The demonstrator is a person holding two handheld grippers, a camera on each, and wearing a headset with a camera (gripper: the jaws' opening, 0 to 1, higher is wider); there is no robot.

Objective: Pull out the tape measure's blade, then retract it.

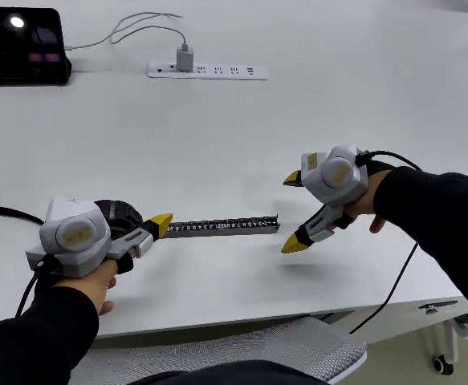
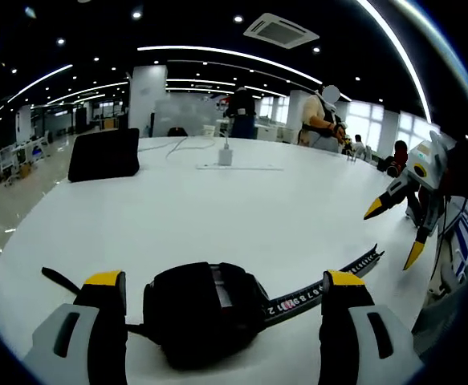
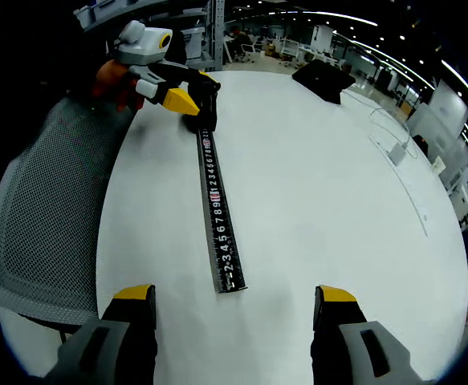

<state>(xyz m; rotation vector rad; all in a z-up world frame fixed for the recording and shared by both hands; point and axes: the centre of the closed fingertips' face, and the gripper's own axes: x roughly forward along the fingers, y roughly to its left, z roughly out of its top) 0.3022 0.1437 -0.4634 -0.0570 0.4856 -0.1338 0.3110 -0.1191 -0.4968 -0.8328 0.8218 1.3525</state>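
Note:
The black tape measure body (image 2: 205, 309) lies on the white table (image 1: 242, 144) between the jaws of my left gripper (image 2: 224, 281), which stands open around it with a gap on both sides. Its dark numbered blade (image 1: 221, 226) stretches flat along the table toward the right. The blade's end (image 3: 228, 281) lies just ahead of my right gripper (image 3: 234, 292), centred between its spread yellow fingertips (image 3: 133, 290) and untouched. In the head view my right gripper (image 1: 294, 210) hovers open just right of the blade's end, and my left gripper (image 1: 141, 223) sits at the tape body (image 1: 120, 212).
A black tablet (image 1: 21, 44) stands at the far left corner. A white power strip (image 1: 207, 70) with a charger and cable lies at the back. A grey mesh chair (image 1: 242, 349) is under the table's near edge. People stand far off (image 2: 322, 120).

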